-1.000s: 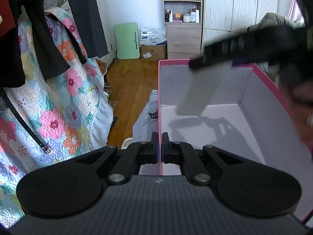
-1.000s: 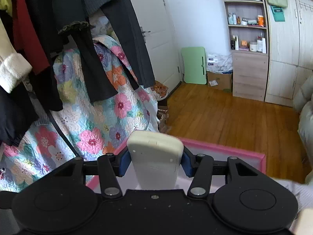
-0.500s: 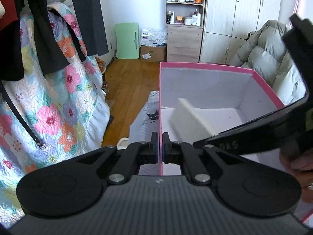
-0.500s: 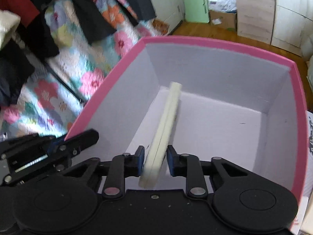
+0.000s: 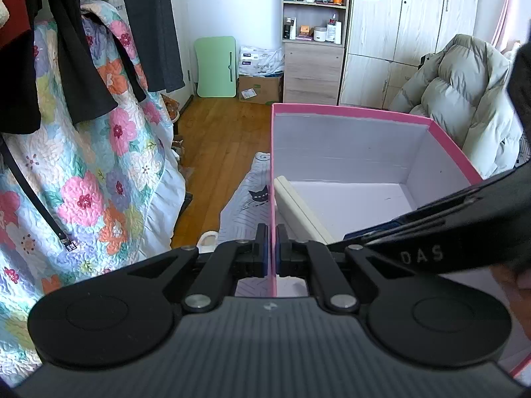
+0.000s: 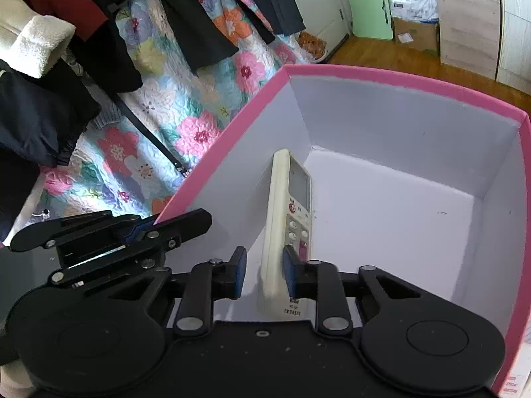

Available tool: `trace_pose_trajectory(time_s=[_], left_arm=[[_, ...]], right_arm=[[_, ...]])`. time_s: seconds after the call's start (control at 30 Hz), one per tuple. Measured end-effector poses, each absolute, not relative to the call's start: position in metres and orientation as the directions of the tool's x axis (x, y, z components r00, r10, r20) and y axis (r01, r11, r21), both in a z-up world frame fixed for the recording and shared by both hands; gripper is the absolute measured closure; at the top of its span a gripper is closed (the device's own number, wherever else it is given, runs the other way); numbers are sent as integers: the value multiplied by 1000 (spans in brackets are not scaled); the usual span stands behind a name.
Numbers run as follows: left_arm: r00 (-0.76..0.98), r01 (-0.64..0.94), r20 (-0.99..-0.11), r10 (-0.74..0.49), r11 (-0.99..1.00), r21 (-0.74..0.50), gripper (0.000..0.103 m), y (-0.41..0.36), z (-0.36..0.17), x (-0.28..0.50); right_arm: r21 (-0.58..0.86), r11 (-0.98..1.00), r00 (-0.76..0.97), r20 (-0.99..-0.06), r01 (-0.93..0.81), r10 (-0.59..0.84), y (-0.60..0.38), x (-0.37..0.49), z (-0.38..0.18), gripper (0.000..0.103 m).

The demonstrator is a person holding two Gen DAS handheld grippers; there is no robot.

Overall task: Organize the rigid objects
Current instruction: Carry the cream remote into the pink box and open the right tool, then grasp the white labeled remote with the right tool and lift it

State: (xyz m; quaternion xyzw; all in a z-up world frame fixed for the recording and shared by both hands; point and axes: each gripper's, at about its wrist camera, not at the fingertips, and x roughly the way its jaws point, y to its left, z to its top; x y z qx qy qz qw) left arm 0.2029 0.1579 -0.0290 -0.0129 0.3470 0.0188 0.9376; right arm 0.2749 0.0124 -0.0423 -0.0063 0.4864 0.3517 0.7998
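Observation:
A pink box with a white inside (image 5: pixel 348 112) (image 6: pixel 381 78) stands in front of me. My left gripper (image 5: pixel 271 252) is shut on the box's left wall and also shows in the right wrist view (image 6: pixel 142 229). A cream remote control (image 6: pixel 288 212) stands on its long edge inside the box, leaning against the left wall; it also shows in the left wrist view (image 5: pixel 300 210). My right gripper (image 6: pixel 264 265) is inside the box with its jaws parted around the remote's near end. A gap shows on the left side; the right pad looks to touch it.
A floral quilt (image 5: pixel 86 179) and dark clothes (image 5: pixel 76 49) hang at the left. A padded grey jacket (image 5: pixel 471 106) lies behind the box at the right. Wooden floor (image 5: pixel 215 132), a green board (image 5: pixel 215 66) and a shelf unit (image 5: pixel 313 33) are beyond.
My right gripper carried the remote down into the box, turned it on edge against the left wall, and has opened its jaws from it. The left gripper has kept its hold on the wall.

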Motion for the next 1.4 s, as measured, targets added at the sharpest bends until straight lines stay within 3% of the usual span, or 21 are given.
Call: trace_pose_trajectory(time_s=[0.03, 0.1, 0.17, 0.27, 0.37, 0.67, 0.73, 0.83, 1.1, 1.23, 1.4], left_arm=[[758, -44, -651, 30, 999, -5, 99, 157, -29, 203], [758, -44, -652, 30, 999, -6, 99, 156, -29, 203], [758, -45, -651, 31, 999, -6, 99, 155, -29, 203], [757, -45, -652, 31, 999, -6, 99, 155, -30, 203], [758, -44, -652, 30, 999, -5, 98, 156, -29, 203], [757, -46, -653, 30, 999, -7, 98, 155, -30, 203], [757, -45, -652, 32, 999, -3, 98, 156, -30, 203], [758, -45, -651, 30, 999, -6, 98, 158, -30, 203], [758, -40, -651, 38, 999, 11, 98, 159, -28, 205], [759, -39, -650, 42, 999, 19, 98, 157, -28, 205], [760, -36, -649, 43, 999, 24, 98, 157, -28, 205]], right_arm=[[250, 765, 321, -798, -593, 510, 17, 269, -39, 98], [154, 769, 371, -806, -620, 461, 22, 262, -34, 99], [186, 743, 327, -811, -643, 485, 22, 262, -34, 100], [347, 691, 195, -794, -634, 576, 15, 266, -37, 100], [432, 664, 128, -773, -611, 621, 8, 269, -42, 96], [346, 734, 326, -728, -585, 603, -43, 243, 2, 85], [349, 765, 386, -706, -541, 594, -65, 239, 13, 75], [351, 818, 473, -682, -456, 557, -111, 227, 23, 69], [196, 942, 443, -843, -274, 305, -169, 219, -28, 66], [157, 949, 410, -874, -274, 263, -164, 220, -50, 53], [125, 951, 371, -900, -282, 229, -156, 229, -69, 49]])
